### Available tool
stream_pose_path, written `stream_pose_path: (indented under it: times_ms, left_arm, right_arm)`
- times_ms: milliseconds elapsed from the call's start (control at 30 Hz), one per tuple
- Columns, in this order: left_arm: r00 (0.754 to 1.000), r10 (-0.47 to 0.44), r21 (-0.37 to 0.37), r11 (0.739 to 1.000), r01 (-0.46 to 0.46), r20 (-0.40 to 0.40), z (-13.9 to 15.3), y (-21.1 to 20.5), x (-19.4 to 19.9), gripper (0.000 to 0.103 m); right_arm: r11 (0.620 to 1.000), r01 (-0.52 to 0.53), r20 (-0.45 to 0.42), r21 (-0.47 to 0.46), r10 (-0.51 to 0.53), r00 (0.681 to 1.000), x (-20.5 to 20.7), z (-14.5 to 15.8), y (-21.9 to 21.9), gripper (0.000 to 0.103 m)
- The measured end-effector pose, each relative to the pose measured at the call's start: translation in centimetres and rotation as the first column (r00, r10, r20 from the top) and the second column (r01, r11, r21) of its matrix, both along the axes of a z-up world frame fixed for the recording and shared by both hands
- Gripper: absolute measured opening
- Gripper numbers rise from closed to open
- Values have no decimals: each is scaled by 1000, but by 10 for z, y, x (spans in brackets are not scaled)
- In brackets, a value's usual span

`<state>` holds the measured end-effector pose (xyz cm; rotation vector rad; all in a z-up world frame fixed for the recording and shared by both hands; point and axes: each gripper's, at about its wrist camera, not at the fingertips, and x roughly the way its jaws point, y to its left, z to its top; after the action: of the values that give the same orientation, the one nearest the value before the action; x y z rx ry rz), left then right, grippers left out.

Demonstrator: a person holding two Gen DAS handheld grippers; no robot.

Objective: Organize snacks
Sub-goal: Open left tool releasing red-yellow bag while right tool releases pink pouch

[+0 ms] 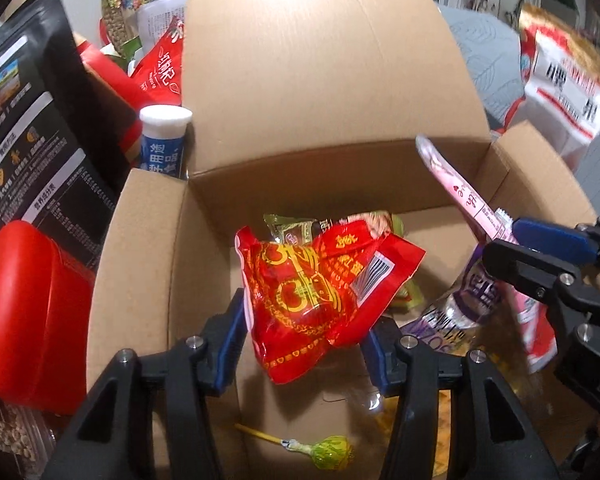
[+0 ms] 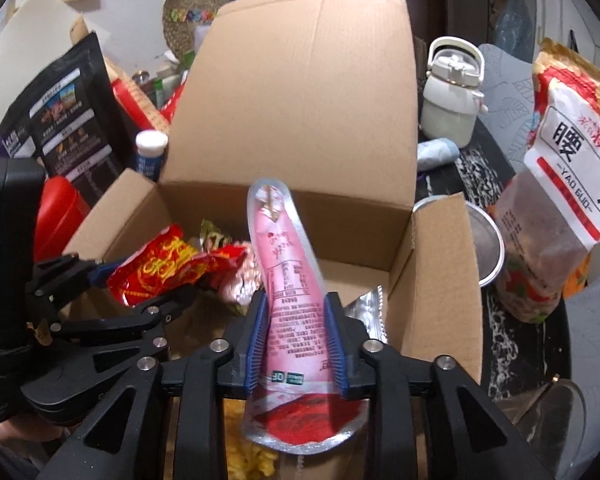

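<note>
An open cardboard box [image 1: 148, 260] [image 2: 432, 280] stands in front of both grippers, its far flap upright. My left gripper [image 1: 304, 340] [image 2: 144, 284] is shut on a crumpled red and gold snack packet [image 1: 312, 288] [image 2: 160, 272] and holds it over the box's inside. My right gripper [image 2: 296, 340] [image 1: 500, 240] is shut on a long pink pouch [image 2: 288, 280] [image 1: 460, 192], which stands upright over the right half of the box. In the box lie a green packet [image 1: 292, 232], a green lollipop [image 1: 328, 450], a purple-labelled bottle [image 1: 472, 292] and a silver wrapper [image 2: 370, 312].
Left of the box stand a black bag [image 1: 32, 128], a red container [image 1: 32, 312] and a white-capped blue tube [image 1: 162, 140]. To the right are a bag of cashews [image 2: 572, 168], a white jug [image 2: 452, 92] and a metal bowl [image 2: 488, 248].
</note>
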<state>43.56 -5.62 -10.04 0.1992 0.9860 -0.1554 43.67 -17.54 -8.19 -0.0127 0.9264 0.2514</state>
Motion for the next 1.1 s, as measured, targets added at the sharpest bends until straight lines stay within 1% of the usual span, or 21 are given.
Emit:
stream_pose_path:
  times_ms: [100, 167, 267, 367, 400, 467, 500, 567, 600, 633, 767, 867, 967, 1100]
  left_arm:
    - [1000, 4, 12, 1000, -4, -1, -1, -3, 1, 51]
    - [1000, 5, 10, 1000, -5, -2, 0, -5, 1, 51]
    - [1000, 7, 22, 1000, -7, -9, -1, -8, -3, 52]
    - [1000, 11, -10, 1000, -12, -14, 1, -2, -5, 52]
    - [1000, 16, -28, 999, -17, -14, 3, -1, -6, 52]
    - [1000, 22, -41, 999, -23, -8, 8, 4, -3, 53]
    - [1000, 26, -46, 999, -26, 3, 10, 6, -4, 54]
    - [999, 35, -47, 998, -34, 24, 18, 8, -6, 65]
    - [999, 38, -46, 998, -36, 34, 21, 9, -7, 74]
    - [998, 44, -47, 998, -41, 48, 26, 10, -9, 76]
    - [996, 59, -49, 997, -55, 71, 39, 11, -16, 76]
    - [994, 61, -51, 997, -56, 90, 48, 11, -29, 76]
    - [990, 65, -38, 997, -61, 125, 59, 12, -41, 76]
    - [987, 59, -63, 997, -50, 149, 77, 18, -60, 76]
  right_arm:
    - [1000, -1, -12, -14, 1, 1000, 0, -2, 2, 34]
    - [1000, 3, -13, -27, -3, 1000, -2, -2, 3, 37]
    - [1000, 13, -18, -15, -14, 1000, -3, -1, 1, 37]
    - [1000, 21, -32, 18, -20, 999, -5, 0, -3, 38]
    - [1000, 21, -29, 22, -20, 999, -5, 2, -2, 38]
    - [999, 16, -20, 35, -15, 1000, -10, 5, -3, 38]
    - [999, 14, -17, 43, -13, 1000, -12, 7, -3, 38]
    - [998, 11, -11, 69, -10, 1000, -17, 11, -3, 38]
    - [997, 10, -8, 73, -10, 1000, -19, 12, -3, 38]
    - [997, 8, -3, 76, -8, 1000, -22, 14, -3, 38]
    - [998, 12, 12, 66, -13, 1000, -31, 24, -3, 38]
    - [998, 22, 32, 54, -23, 999, -39, 34, -5, 38]
    - [999, 22, 53, 49, -25, 998, -49, 45, -5, 38]
    - [998, 16, 84, 53, -20, 996, -64, 61, -5, 38]
